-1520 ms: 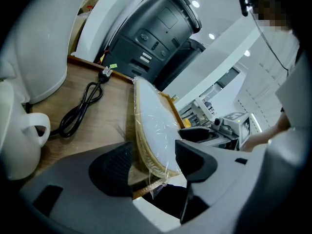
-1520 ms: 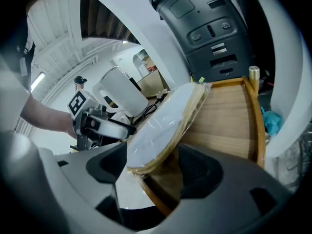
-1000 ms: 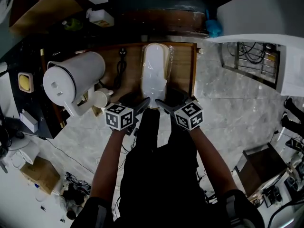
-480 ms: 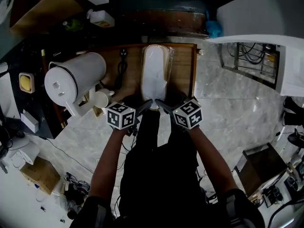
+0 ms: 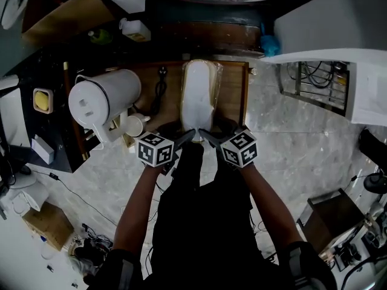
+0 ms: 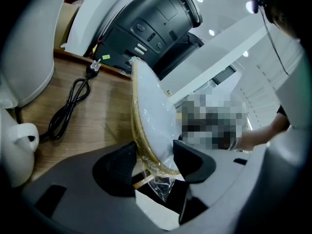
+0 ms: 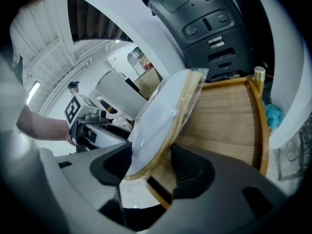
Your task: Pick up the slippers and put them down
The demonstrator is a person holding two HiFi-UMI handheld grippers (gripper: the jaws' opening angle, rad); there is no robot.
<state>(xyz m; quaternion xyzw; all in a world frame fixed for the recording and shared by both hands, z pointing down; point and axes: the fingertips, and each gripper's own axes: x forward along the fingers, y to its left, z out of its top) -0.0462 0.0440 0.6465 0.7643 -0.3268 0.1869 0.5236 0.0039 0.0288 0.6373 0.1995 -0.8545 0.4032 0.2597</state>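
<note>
The slippers (image 5: pixel 198 92) are a white pair with tan soles, wrapped in clear plastic, lying lengthwise on the wooden table (image 5: pixel 233 92). My left gripper (image 5: pixel 186 136) is at their near end from the left, my right gripper (image 5: pixel 207 135) from the right. In the left gripper view the left gripper (image 6: pixel 155 156) has just been closing and is shut on the near edge of the slippers (image 6: pixel 153 113). In the right gripper view the right gripper (image 7: pixel 152 162) has also just been closing and is shut on the slippers (image 7: pixel 158 113), whose near end is tilted up off the wood.
A white kettle (image 5: pixel 103 98) and a white mug (image 5: pixel 134 125) stand left of the slippers, with a black power cable (image 5: pixel 158 83) between. A dark appliance (image 6: pixel 156 23) stands behind the table. Marble floor (image 5: pixel 296 138) lies to the right.
Both grippers have closed on the near end of the slippers and risen a little, lifting that end off the table.
</note>
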